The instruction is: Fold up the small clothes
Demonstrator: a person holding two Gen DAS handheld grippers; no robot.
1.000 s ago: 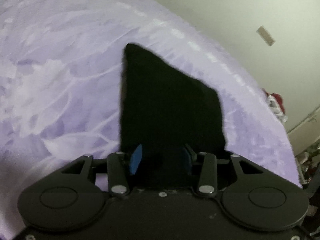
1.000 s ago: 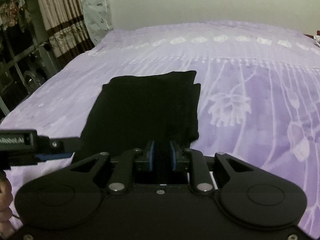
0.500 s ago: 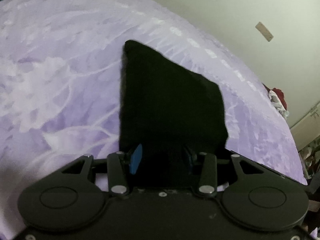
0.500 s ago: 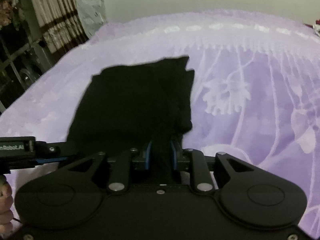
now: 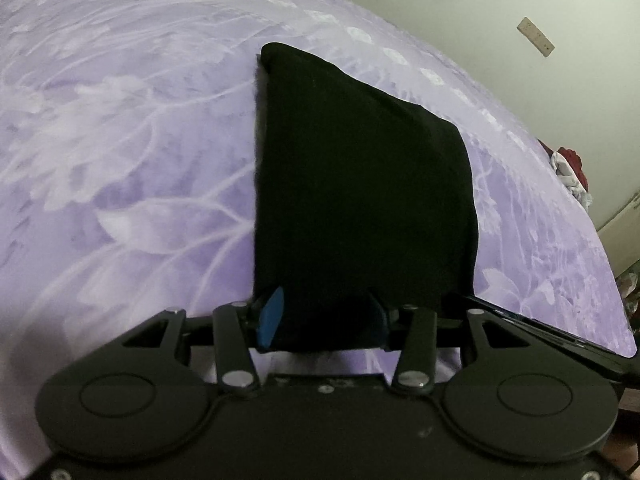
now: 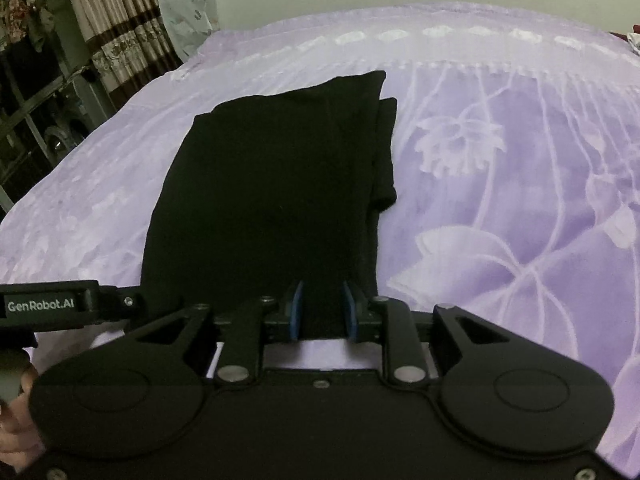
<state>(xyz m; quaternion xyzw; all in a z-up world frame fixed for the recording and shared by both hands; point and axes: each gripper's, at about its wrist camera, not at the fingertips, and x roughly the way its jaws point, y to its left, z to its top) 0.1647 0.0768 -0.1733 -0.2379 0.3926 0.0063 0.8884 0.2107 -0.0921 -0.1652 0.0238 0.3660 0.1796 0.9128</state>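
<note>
Black folded garment [image 5: 360,184] on lilac floral bed [image 5: 120,160] | left gripper [image 5: 326,314] half-spread, straddling near hem, grip unclear | right gripper [image 6: 322,312] narrowly pinching near hem

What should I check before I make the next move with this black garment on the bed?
1. Right gripper holding the black garment: ok, cloth fills the narrow gap between its pads.
2. Left gripper holding it: cannot tell. Its jaws stand wider and have just been opening, with cloth between them.
3. Both grippers on the same near edge: ok.
4. Far part lying flat on the bedspread: ok.
5. Layers lined up: not ok. In the right wrist view a lower layer sticks out past the top one.
</note>
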